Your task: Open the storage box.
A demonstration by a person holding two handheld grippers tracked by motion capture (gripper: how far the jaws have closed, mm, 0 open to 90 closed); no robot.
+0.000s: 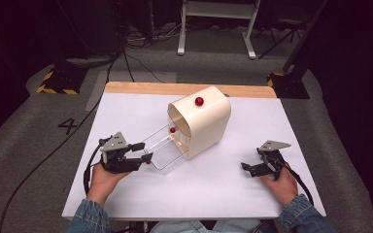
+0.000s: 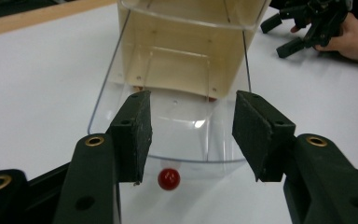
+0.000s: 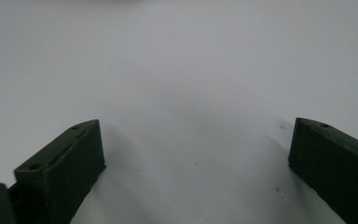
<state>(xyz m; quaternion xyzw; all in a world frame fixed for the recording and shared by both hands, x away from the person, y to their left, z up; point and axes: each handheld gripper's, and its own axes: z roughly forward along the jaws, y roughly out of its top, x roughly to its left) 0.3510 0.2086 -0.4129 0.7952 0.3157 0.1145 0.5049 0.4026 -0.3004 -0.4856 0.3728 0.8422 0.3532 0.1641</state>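
The white table [image 1: 141,111] carries a cream cabinet [image 1: 206,121] near its middle, set at an angle so its open front faces the left hand, and that is why the clear drawer [image 1: 164,149] slides out toward that side. The drawer is drawn well out, its far end inside the cabinet, its near end just beyond the left gripper [image 1: 143,151]. That gripper's jaws stand apart with nothing pressed between them; in the left gripper view the pads straddle the drawer's front edge, and its small red knob [image 2: 168,178] sits free below and between them, so I'd say the handle is let go. The right gripper [image 1: 248,168] rests wide open over bare table, well clear, likely parked. A second red knob [image 1: 199,101] tops the cabinet.
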